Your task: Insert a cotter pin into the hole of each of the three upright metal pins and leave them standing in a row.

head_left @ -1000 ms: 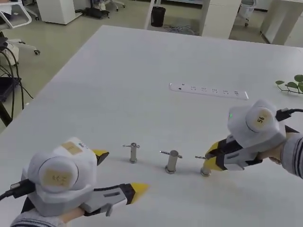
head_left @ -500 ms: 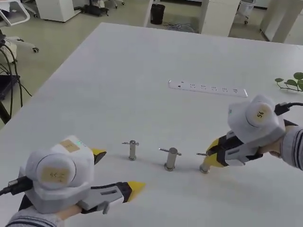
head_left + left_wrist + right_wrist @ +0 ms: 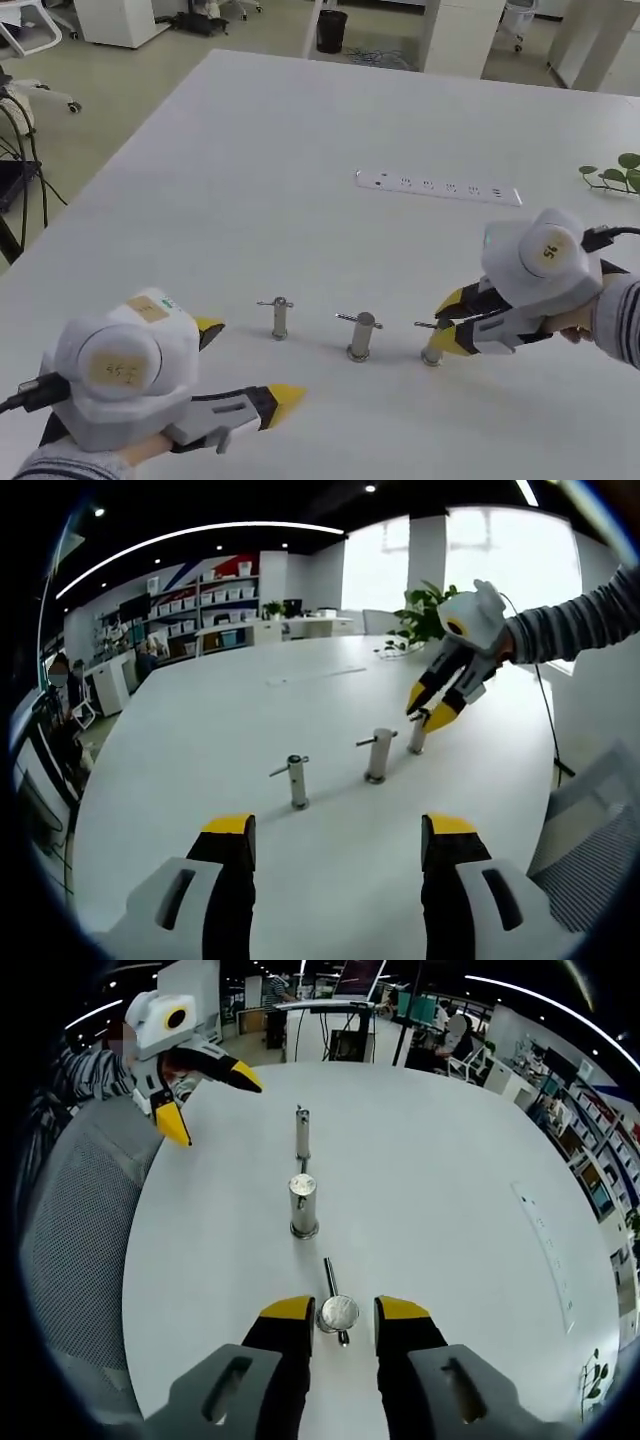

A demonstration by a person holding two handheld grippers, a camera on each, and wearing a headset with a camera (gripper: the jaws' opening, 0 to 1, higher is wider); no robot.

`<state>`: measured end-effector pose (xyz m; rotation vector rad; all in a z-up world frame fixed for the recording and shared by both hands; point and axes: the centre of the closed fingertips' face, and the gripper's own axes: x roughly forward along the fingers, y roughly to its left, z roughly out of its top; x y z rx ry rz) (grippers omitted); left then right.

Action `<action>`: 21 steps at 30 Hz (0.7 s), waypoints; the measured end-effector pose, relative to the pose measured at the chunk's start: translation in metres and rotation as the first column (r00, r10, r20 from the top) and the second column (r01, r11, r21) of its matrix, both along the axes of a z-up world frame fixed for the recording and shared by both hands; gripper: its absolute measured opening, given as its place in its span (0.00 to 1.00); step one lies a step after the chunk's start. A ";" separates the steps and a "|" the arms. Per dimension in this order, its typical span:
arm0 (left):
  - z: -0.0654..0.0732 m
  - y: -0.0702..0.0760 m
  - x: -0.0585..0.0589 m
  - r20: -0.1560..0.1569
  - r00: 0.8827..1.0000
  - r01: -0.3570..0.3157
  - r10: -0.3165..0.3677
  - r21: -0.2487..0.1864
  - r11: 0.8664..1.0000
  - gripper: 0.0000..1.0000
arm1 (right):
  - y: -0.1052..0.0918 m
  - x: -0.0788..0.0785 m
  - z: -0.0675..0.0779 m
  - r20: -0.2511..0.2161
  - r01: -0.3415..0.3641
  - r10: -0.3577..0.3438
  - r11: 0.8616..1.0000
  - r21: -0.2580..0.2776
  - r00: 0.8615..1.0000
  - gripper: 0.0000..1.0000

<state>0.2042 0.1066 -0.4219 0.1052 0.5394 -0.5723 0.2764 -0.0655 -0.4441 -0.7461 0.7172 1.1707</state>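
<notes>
Jaws of the right tool (image 3: 446, 320) parted off the third metal pin (image 3: 338, 1314), cotter pin (image 3: 330, 1278) seated; row looked complete, left tool (image 3: 340, 826) gaping idle.

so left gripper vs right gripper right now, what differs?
Left gripper is open wide with nothing between its jaws; right gripper is open narrower, jaws flanking the rightmost pin. Left gripper hangs well clear of that pin; right gripper is at it. Both have yellow tips.

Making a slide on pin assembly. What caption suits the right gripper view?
Open right claw flanks the nearest metal pin, cotter pin through it; middle pin and far pin line up beyond.
</notes>
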 end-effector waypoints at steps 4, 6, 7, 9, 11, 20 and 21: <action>0.001 0.001 0.002 0.002 1.000 -0.001 0.001 -0.003 1.000 0.65 | -0.003 -0.003 0.008 0.012 0.051 -0.051 0.998 0.041 0.999 0.26; 0.002 0.001 0.003 0.002 1.000 -0.001 0.001 -0.006 1.000 0.66 | -0.006 -0.003 0.011 0.018 0.090 -0.091 0.994 0.068 0.996 0.28; 0.003 0.001 0.004 0.003 1.000 0.000 0.000 -0.006 1.000 0.66 | -0.006 -0.003 0.014 0.022 0.119 -0.122 0.989 0.091 0.992 0.31; 0.004 0.001 0.005 0.004 1.000 0.004 -0.004 -0.007 1.000 0.66 | -0.007 -0.007 0.019 0.014 0.162 -0.165 0.979 0.126 0.986 0.35; 0.006 0.000 0.005 0.004 1.000 0.007 -0.007 -0.010 1.000 0.66 | -0.009 -0.010 0.022 0.007 0.203 -0.206 0.967 0.153 0.979 0.37; 0.014 0.001 0.005 0.002 1.000 0.005 -0.005 -0.047 0.999 0.68 | -0.019 -0.023 0.040 -0.055 0.400 -0.404 0.861 0.313 0.913 0.51; 0.014 0.001 0.005 0.001 1.000 0.005 -0.004 -0.050 0.999 0.69 | -0.020 -0.024 0.042 -0.057 0.414 -0.420 0.850 0.327 0.906 0.52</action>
